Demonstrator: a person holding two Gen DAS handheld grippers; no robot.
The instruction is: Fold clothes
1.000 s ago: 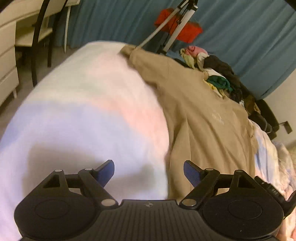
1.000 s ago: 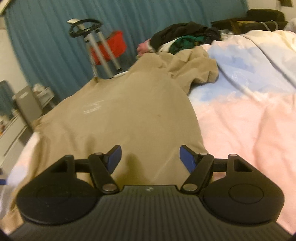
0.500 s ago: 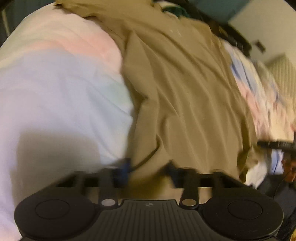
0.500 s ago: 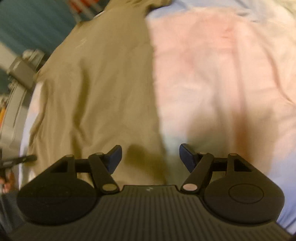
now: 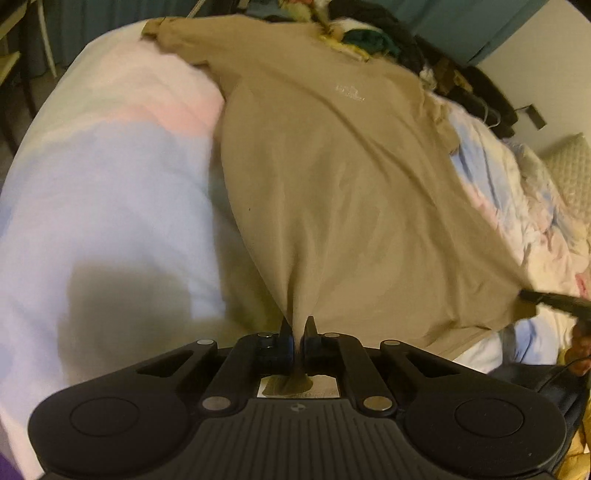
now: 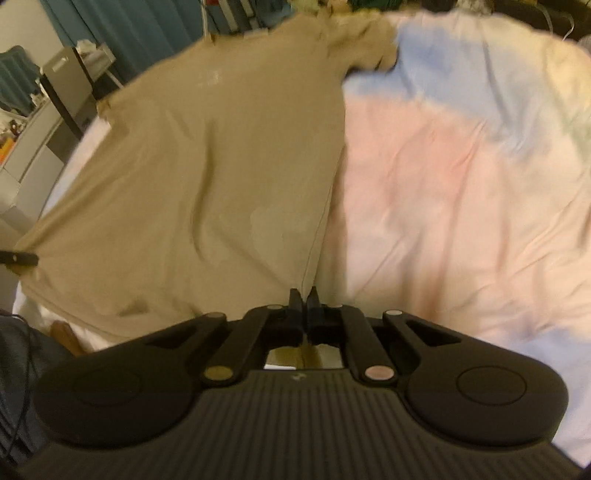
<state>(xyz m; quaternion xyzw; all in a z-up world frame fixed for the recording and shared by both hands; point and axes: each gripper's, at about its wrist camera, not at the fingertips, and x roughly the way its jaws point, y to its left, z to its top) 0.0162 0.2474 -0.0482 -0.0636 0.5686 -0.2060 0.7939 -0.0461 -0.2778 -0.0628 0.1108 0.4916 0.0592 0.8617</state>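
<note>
Tan T-shirt (image 5: 332, 177) lies spread on the bed, over a duvet (image 5: 103, 177) patterned in pale pink, blue and white. Hem end is nearest the cameras; collar end is far, toward a pile of clothes (image 5: 373, 37) at the bed's far edge. A small pale logo shows on the chest.

Left tool (image 5: 298, 334): jaws have just been closing and are now clamped on the shirt's hem at its left corner. Fabric is pinched between the fingers and pulled into a taut cone rising from the bed; a tuft of cloth shows behind the jaws, inside the tool.

Right tool (image 6: 304, 301): jaws have just been closing too, now gripping the hem at the opposite corner, right on the shirt's side seam. A fold of tan cloth also shows behind these jaws.

Cross-views: right tool appears at the right edge of the left view as a dark bar at the shirt's corner, with part of a hand (image 5: 580, 343) below it. Left tool's tip appears at the left edge of the right view, at the other corner. Hem hangs stretched between the two grips, slightly lifted off the duvet.

Background: teal curtain (image 5: 491, 26) behind the bed; grey furniture (image 6: 62, 85) at left in the right view. Both views are a little blurred
</note>
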